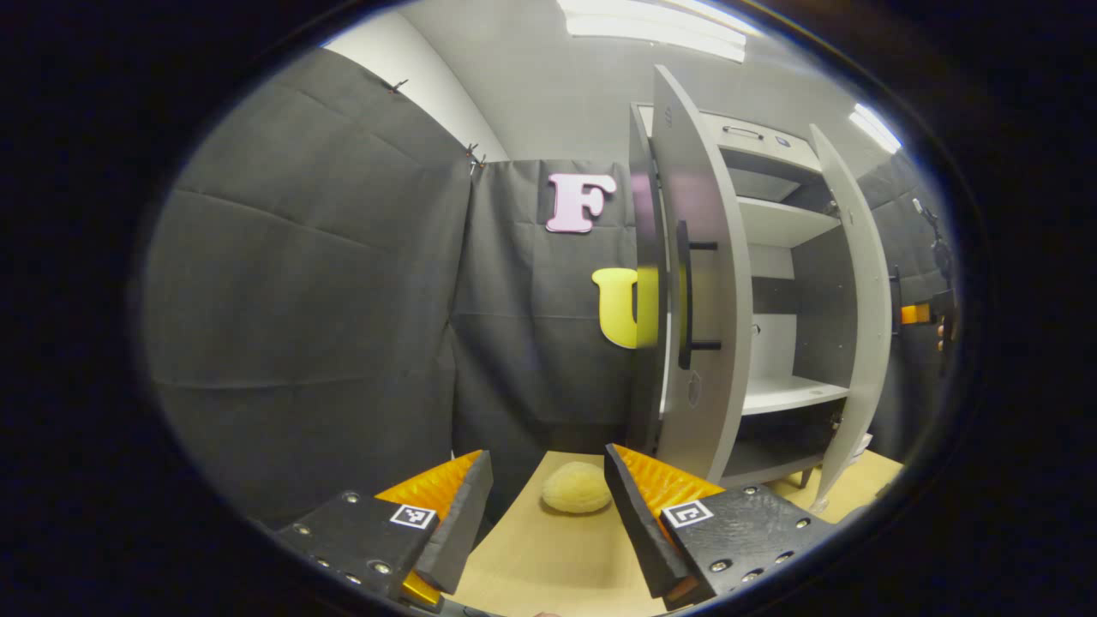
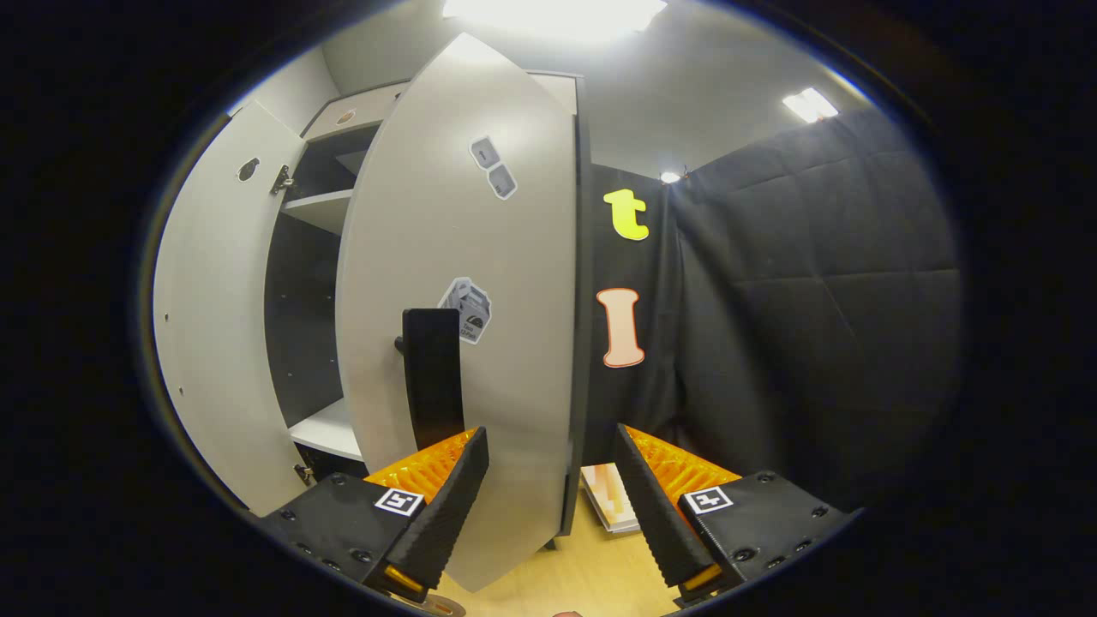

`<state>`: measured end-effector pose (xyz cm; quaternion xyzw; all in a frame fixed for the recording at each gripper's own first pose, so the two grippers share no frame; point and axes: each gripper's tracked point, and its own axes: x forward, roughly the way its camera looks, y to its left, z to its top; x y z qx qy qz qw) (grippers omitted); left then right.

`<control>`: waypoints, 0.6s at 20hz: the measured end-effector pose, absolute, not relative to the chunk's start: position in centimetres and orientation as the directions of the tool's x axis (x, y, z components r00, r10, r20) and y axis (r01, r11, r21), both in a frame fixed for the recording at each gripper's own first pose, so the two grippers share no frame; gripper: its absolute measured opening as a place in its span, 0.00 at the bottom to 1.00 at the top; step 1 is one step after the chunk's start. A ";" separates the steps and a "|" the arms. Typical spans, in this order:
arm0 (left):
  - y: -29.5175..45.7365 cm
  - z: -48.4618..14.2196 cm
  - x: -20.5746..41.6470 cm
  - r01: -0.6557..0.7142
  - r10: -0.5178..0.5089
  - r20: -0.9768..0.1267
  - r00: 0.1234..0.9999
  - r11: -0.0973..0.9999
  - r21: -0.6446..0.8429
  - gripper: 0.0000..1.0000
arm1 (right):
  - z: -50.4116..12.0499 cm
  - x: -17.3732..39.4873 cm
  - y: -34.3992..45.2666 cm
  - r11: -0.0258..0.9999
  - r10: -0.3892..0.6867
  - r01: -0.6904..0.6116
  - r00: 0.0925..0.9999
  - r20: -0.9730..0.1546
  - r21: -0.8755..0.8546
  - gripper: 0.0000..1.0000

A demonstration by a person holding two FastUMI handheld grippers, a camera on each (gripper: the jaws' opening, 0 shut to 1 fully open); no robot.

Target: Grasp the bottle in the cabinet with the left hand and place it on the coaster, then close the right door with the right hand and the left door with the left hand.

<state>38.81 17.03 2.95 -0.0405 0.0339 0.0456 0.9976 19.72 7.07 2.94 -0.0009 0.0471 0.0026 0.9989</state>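
Pale counter [image 1: 548, 557] lay low in frame beneath my left fingers [image 1: 548, 501], spread wide, empty. My right fingers [image 2: 553, 480] gaped, empty, before the stickered right door [image 2: 480, 343]; stickers unreadable.

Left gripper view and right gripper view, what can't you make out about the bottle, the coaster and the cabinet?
- Bottle: cabinet shelves visible past the left door look bare; the rest is hidden by it.
- Coaster: can't pick it out; the round pale object on the table is unclear.
- Right gripper view: the right door hides most of the interior.
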 end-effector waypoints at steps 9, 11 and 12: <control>19.8 2.1 38.1 -0.101 0.091 -0.110 0.990 0.991 -0.091 0.80 | 1.9 21.2 10.0 0.998 -0.001 -0.006 0.995 -0.103 -0.066 0.95; 19.8 2.2 38.2 -0.085 0.073 -0.120 0.990 0.991 -0.100 0.80 | 1.7 21.0 9.7 0.997 -0.013 0.004 0.993 -0.114 -0.078 0.96; 19.9 2.4 38.4 -0.079 0.066 -0.122 0.990 0.992 -0.099 0.80 | 1.6 20.6 9.5 0.997 -0.016 0.006 0.993 -0.118 -0.083 0.96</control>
